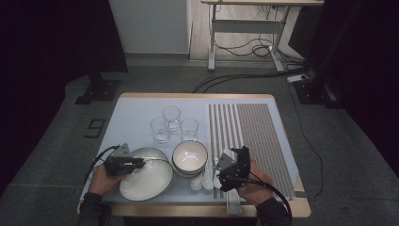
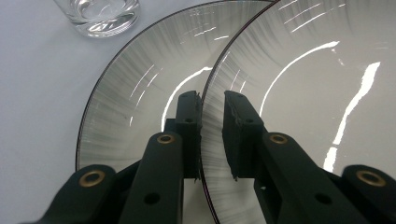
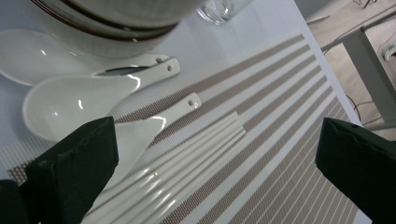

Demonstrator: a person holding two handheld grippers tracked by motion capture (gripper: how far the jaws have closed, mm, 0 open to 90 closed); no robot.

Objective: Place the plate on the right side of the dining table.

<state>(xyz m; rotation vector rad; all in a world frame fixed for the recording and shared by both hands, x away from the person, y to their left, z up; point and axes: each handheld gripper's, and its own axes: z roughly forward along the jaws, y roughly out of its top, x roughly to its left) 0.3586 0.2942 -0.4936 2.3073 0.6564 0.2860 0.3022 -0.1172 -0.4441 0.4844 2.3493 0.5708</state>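
The table [image 1: 136, 106] carries everything here, and the striped placemat [image 1: 263, 127] covers its right part, spreading under and ahead of the right gripper's jaws. Next in size are 2 large white plates, stacked: the upper plate [image 2: 299, 93] has its dark rim running straight up between the left gripper's jaws, and the lower plate [image 2: 135, 93] lies under it, showing to the left of those jaws. The left gripper [image 2: 212, 133] is clamped on the upper plate's rim, one pad under the edge and one over it (the gap between them is only the thickness of the rim); in the high view this gripper [image 1: 136, 163] sits at the left edge of the plates. Just beyond the right gripper's left jaw stand the stacked bowls [image 3: 116, 23], dark-rimmed and white inside. The right gripper [image 3: 219, 154] has its jaws spread wide with nothing pressed between the pads; in the high view it [image 1: 239, 157] hovers at the placemat's near left edge. Between its jaws and slightly toward the left one lie white chopsticks [image 3: 187, 158], side by side on the mat. Next to the left jaw are 3 white soup spoons [image 3: 79, 102], handles pointing toward the mat. Ahead of the left gripper's jaws, past the plates, a glass [image 2: 98, 14] stands upright, 1 of 3 glasses [image 1: 171, 123] grouped together.
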